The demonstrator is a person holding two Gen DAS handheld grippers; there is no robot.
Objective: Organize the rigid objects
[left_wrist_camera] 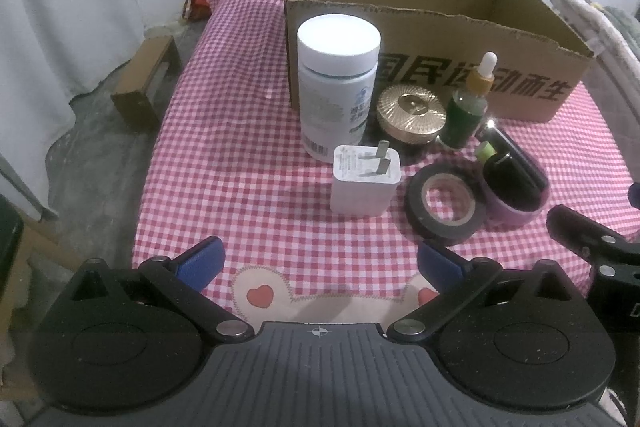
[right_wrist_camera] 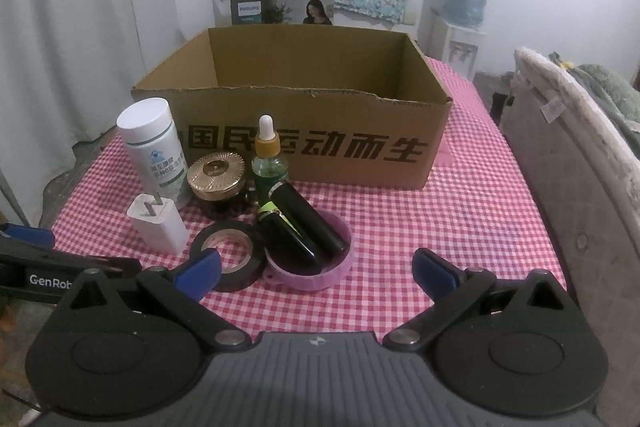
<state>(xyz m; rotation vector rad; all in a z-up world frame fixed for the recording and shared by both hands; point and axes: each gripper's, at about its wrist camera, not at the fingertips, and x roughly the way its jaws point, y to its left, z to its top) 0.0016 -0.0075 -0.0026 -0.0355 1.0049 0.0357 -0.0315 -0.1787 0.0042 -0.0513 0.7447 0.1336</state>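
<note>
**Both grippers spread wide, small items clustered before the cardboard box**

The left gripper [left_wrist_camera: 320, 263] hovers low over the checked tablecloth [left_wrist_camera: 248, 155] with its blue-padded fingers [left_wrist_camera: 200, 261] far apart and nothing between them. The right gripper [right_wrist_camera: 316, 269] is likewise spread and holds nothing.

An open cardboard box [right_wrist_camera: 304, 143] stands on the cloth, its long printed side facing the cameras. All the small items sit on the near side of that box. A white bottle [left_wrist_camera: 338, 87] stands upright at the box's left front corner, cap up. Just in front of the bottle, on the side away from the box, a white charger plug [left_wrist_camera: 366, 181] rests with its two prongs pointing up and tilted toward the box. A round gold-lidded jar [left_wrist_camera: 412, 117] sits against the box front, lid up, and right of it a green dropper bottle [left_wrist_camera: 468, 103] stands upright, its white bulb on top. Farther from the box, a black tape roll [left_wrist_camera: 446, 209] lies flat with its hole facing up. Beside it is a purple lid [right_wrist_camera: 310, 267] lying open side up, with two dark tubes [right_wrist_camera: 304, 223] propped in it, their long axes slanting up toward the box.
</note>
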